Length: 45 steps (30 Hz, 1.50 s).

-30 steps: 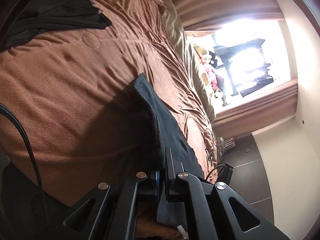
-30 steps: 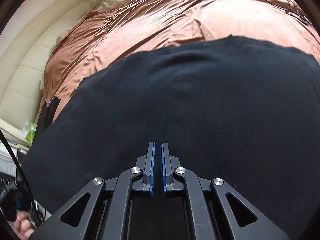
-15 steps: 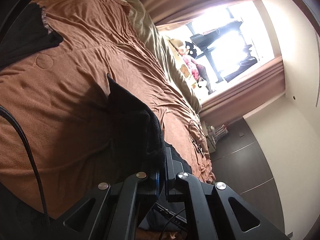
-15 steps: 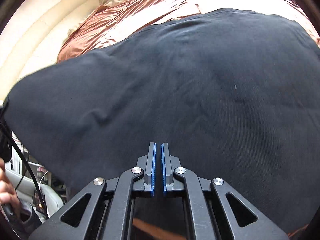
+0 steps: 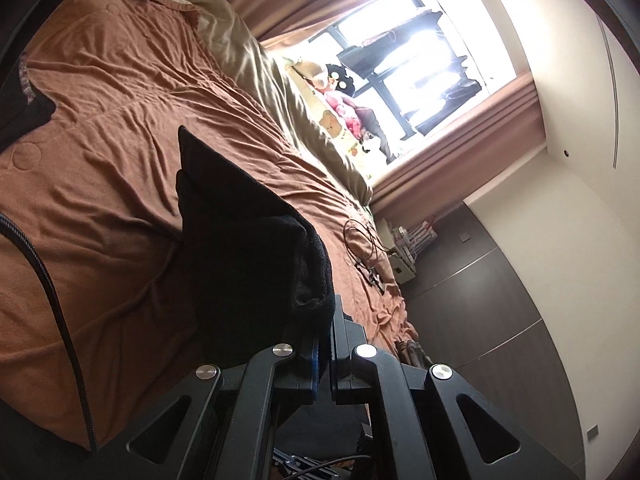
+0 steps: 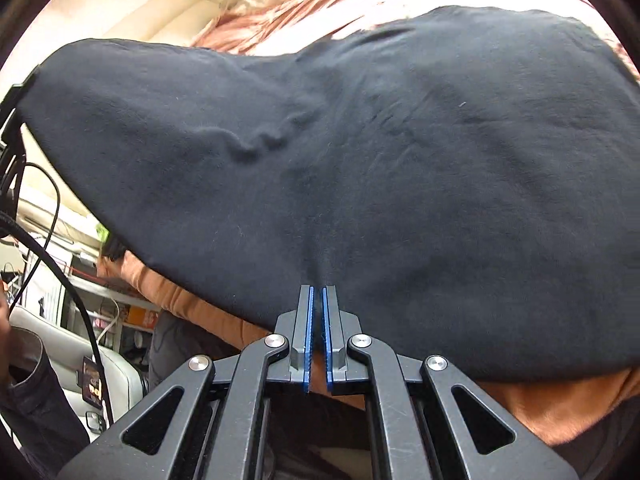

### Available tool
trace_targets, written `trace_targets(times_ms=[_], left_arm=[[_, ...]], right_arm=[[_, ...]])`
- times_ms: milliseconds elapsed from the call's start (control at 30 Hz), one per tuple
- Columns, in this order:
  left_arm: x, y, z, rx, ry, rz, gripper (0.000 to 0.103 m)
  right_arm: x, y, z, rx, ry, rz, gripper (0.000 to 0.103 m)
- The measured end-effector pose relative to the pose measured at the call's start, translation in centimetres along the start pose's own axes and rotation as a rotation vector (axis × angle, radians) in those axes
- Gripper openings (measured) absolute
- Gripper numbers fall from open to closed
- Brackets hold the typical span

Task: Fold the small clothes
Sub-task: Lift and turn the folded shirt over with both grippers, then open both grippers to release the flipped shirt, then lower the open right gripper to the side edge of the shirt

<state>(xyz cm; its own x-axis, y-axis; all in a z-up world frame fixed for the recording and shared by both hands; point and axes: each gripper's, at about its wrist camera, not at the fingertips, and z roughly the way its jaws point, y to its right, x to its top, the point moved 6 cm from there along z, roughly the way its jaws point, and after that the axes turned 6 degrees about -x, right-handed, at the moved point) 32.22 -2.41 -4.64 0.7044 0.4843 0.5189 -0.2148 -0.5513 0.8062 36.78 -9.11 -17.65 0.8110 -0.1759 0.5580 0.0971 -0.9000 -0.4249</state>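
A black garment is held up off the brown bedspread, stretched between both grippers. My right gripper is shut on its near edge, with the cloth spreading away above the fingers. My left gripper is shut on another edge of the garment, which bunches over the fingertips and hangs edge-on above the bed. The far corner of the cloth sticks up to the left in the right wrist view.
A second dark piece of clothing lies at the bed's far left. Beige pillows and soft toys line the window side. A cable and small items lie on the bedspread. Dark wardrobe doors stand to the right.
Both grippers have lifted the black garment higher off the bed. In the right wrist view its left corner has risen and the bed edge now shows below it.
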Motion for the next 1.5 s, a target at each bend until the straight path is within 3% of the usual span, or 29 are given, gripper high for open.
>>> trace_targets(times_ms=[233, 300, 367, 433, 700, 900, 1067, 1233, 1400, 1500], left_arm=[[-1.0, 3.7, 3.3, -0.049, -0.068, 0.057, 0.003], [-1.6, 4.5, 4.0, -0.065, -0.088, 0.063, 0.003], [-2.3, 5.4, 5.0, -0.082, -0.110, 0.075, 0.003], [-2.9, 6.2, 6.0, -0.095, -0.129, 0.086, 0.003], [-6.1, 8.7, 10.5, -0.121, -0.228, 0.111, 0.003], [-10.7, 9.8, 15.1, -0.128, -0.342, 0.131, 0.003], [-14.4, 7.8, 17.5, -0.070, -0.457, 0.132, 0.011], [-14.9, 4.3, 16.6, 0.026, -0.461, 0.121, 0.013], [-13.7, 1.4, 15.5, 0.118, -0.431, 0.131, 0.024], [-13.1, -0.2, 14.6, 0.162, -0.418, 0.134, 0.024]], right_arm=[[0.7, 3.9, -5.0, -0.011, 0.105, 0.052, 0.003], [0.6, 4.8, -6.1, -0.012, 0.120, 0.065, 0.011], [0.6, 5.9, -7.5, -0.006, 0.148, 0.082, 0.036], [0.5, 6.7, -8.4, -0.009, 0.180, 0.101, 0.051], [-1.2, 11.2, -12.2, 0.002, 0.241, 0.198, 0.052], [-3.3, 14.8, -14.1, -0.009, 0.242, 0.274, 0.052], [-4.8, 17.5, -14.3, 0.015, 0.223, 0.343, 0.052], [-5.1, 18.8, -14.2, 0.075, 0.217, 0.382, 0.054], [-4.3, 19.4, -12.9, 0.133, 0.189, 0.396, 0.055], [-3.4, 19.7, -11.9, 0.153, 0.172, 0.398, 0.055]])
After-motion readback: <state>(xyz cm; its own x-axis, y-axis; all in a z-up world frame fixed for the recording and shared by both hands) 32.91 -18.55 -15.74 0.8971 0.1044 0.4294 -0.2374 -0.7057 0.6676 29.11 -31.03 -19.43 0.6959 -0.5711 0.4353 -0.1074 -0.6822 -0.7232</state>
